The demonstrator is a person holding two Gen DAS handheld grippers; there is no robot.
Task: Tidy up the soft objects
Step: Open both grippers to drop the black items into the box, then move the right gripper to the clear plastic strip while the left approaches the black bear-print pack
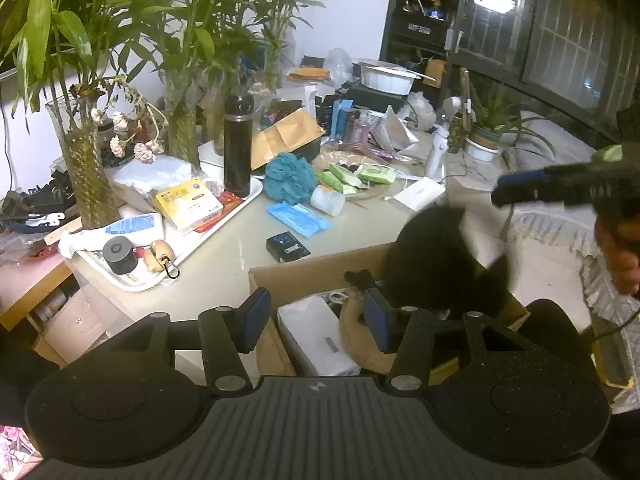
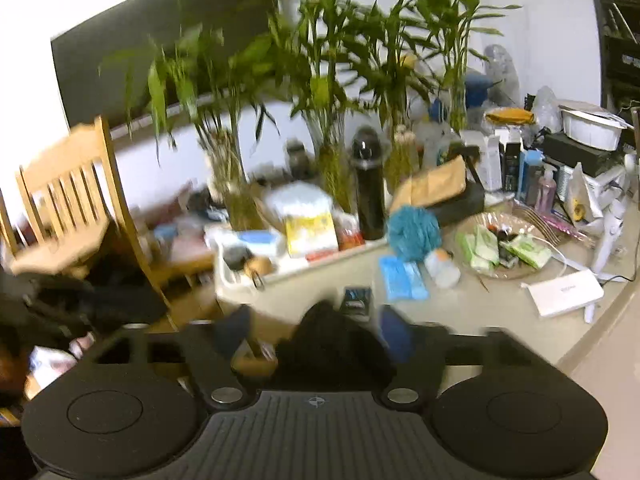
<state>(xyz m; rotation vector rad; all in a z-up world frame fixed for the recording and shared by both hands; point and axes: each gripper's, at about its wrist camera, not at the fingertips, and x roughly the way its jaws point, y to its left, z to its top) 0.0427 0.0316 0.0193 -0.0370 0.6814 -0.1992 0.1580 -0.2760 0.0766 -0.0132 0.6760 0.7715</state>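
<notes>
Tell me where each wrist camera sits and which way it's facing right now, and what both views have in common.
Left wrist: sits behind the left tongs, open over the cardboard box, facing the cluttered table; the right tongs and a dark soft object show at right.
Right wrist: sits behind the right tongs, facing the same table, blurred; a dark soft object lies between the fingers.
Shared: teal bath pouf, black flask, bamboo plants.
</notes>
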